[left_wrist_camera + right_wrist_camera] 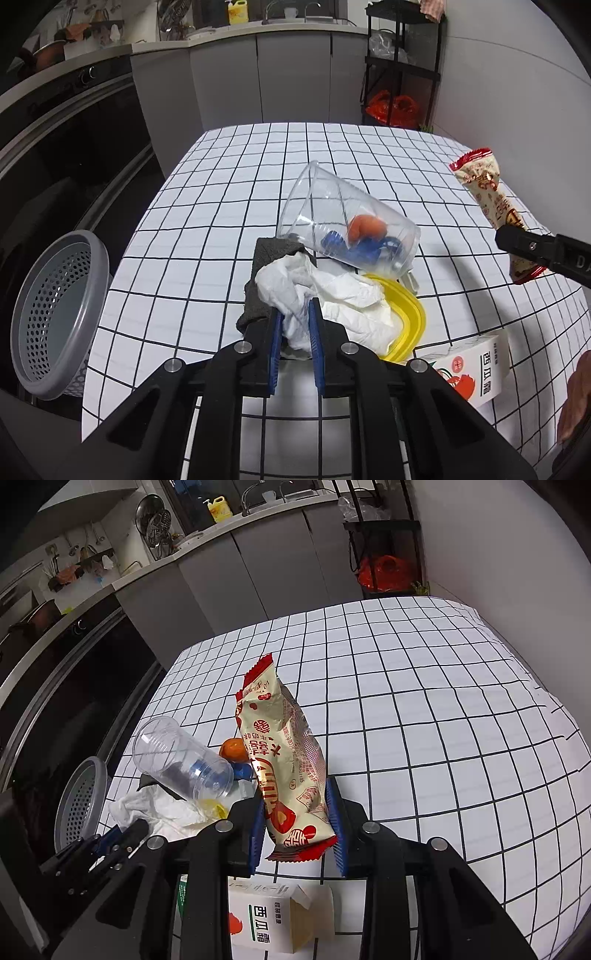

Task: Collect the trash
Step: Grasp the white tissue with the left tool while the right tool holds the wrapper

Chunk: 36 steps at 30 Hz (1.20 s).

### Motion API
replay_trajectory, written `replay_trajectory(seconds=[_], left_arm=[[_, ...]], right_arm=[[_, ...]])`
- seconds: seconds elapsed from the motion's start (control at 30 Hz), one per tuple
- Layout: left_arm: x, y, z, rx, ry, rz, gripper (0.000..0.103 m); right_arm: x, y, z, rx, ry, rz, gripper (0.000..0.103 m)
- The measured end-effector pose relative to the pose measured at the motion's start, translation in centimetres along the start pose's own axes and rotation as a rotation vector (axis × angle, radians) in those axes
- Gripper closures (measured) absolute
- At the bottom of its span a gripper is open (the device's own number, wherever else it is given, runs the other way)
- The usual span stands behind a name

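Observation:
My left gripper (pixel 295 314) is shut on a crumpled white tissue (pixel 332 306) that lies over a yellow lid (pixel 406 314) and a dark cloth (pixel 266 266). A clear plastic cup (pixel 343 218) lies on its side just beyond, with orange and blue bits behind it. My right gripper (pixel 295 805) is shut on a red and cream snack wrapper (pixel 280 746), held upright above the table; the same wrapper (pixel 491 199) shows at the right of the left wrist view. The cup (pixel 181 757) and tissue (pixel 159 805) lie left of it. The left gripper (pixel 110 842) shows at lower left.
A grey perforated bin (pixel 55 314) stands off the table's left edge, also seen as the bin (pixel 79 801). A small white carton (pixel 273 919) lies near the front edge. The checked tablecloth (pixel 443 720) stretches right and far. A dark oven front lies left.

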<state>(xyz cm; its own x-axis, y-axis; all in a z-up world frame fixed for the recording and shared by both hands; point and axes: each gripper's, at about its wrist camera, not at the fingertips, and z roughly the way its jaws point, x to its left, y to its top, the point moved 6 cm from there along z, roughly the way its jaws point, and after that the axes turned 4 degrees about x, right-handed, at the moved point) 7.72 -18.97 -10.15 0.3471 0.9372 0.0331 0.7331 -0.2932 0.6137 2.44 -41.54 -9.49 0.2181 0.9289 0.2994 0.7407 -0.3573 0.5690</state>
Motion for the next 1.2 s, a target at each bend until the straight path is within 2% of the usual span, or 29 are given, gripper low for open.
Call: replay_trajectory(seconds=[0.33,0.53,0.8,0.87,1.03,1.2], left_arm=[[2.1,0.5,-3.9,-0.071,0.013,-0.004,0.088],[2.6,-0.1,-3.9,-0.058,-0.001,-0.008,0.088],[1.3,-0.5,-2.6,-0.025,-0.024,0.014,0.087],[1.0,-0.5,-2.3,-0.018,-0.027,0.016,0.083],[0.1,-0.4,-1.6,-0.021,-0.031,0.024,0.052],[-1.2,-0.3,-0.5,-0.003,-0.025,0.045,0.043]], right_arm=[[0.8,-0.6,-0.3,-0.005,-0.003,-0.025,0.074],[1.3,-0.9,-0.2,0.005,0.008,-0.011,0.074],[1.4,-0.9,-0.2,0.006,0.007,-0.016,0.074],[1.3,-0.9,-0.1,0.008,0.008,-0.013,0.074],[1.2,-0.6,-0.1,0.007,0.013,-0.011,0.074],[1.3,-0.4,-0.3,-0.002,0.017,-0.015,0.073]])
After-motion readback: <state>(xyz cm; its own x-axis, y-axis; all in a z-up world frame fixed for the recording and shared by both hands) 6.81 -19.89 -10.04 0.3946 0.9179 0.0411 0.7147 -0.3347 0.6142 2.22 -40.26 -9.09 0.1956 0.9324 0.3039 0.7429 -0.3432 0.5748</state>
